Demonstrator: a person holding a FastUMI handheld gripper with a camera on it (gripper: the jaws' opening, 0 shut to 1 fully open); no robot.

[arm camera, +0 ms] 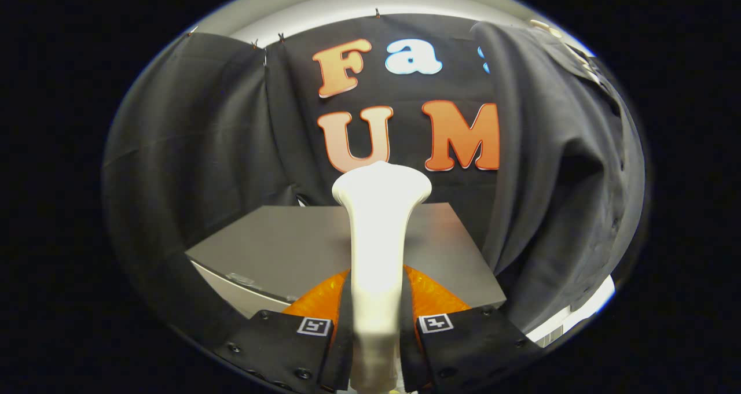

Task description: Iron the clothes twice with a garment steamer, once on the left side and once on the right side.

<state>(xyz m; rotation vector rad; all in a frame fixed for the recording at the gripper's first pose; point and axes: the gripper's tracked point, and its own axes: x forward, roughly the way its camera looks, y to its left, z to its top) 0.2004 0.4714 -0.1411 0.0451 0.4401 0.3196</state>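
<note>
One cream-white plastic garment steamer (pixel 379 238) stands upright between the fingers, its slim handle running up from the grip and flaring into a broad head that points away toward the booth's wall. The jaws (pixel 375 324) are closed down to the width of that handle, both fingers pressing on it from either side, so the steamer is firmly in hand. Just ahead of the fingers, around the foot of the handle, sits a translucent orange part (pixel 431 295); I cannot tell whether it belongs to the steamer or to the grip.

Off to the right of the steamer head hangs the dark grey button-up shirt (pixel 556 168), draped from somewhere high, its cloth falling in loose folds with small buttons along the far edge. Head and shirt are well apart, so no pass over the cloth is under way in this frame.

Beneath and beyond the steamer lies a flat grey bench (pixel 278 249), bare on top.

Judging the risks: the head must swing right and turn to face the fabric, and a long handle held low could twist in the grip during that turn. The loose shirt may also swing away under pressure, or bunch along its folds, leaving one side only partly covered.
</note>
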